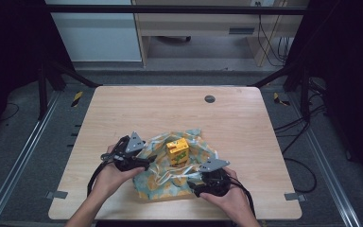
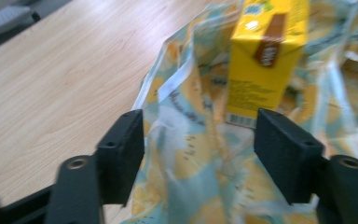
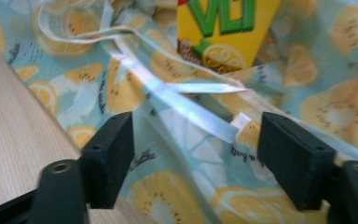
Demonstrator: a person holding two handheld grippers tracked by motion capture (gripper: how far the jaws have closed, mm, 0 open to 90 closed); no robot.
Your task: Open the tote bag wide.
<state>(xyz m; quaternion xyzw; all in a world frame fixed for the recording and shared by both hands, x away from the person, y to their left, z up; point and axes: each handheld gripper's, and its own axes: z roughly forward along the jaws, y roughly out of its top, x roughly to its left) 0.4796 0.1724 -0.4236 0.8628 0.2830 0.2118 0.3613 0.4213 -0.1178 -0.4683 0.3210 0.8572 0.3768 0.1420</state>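
Observation:
A yellow drink carton (image 1: 177, 151) stands upright in the middle of a light-blue fruit-print cloth (image 1: 163, 184) that lies rumpled on the wooden table (image 1: 137, 109). My left gripper (image 1: 150, 161) is at the cloth's left edge. In the left gripper view its jaws (image 2: 198, 140) stand open over the cloth (image 2: 191, 186), with the carton (image 2: 265, 70) just beyond them. My right gripper (image 1: 194, 183) is at the cloth's front right. In the right gripper view it (image 3: 196, 140) is open above a white ribbon (image 3: 191, 112) lying on the cloth (image 3: 326, 107), and the carton (image 3: 223, 32) is behind.
A dark round grommet (image 1: 210, 99) sits in the tabletop at the far right. Bare wood lies to the left, right and far side of the cloth. Dark frame posts and cables stand beside the table, and the front edge runs close under both hands.

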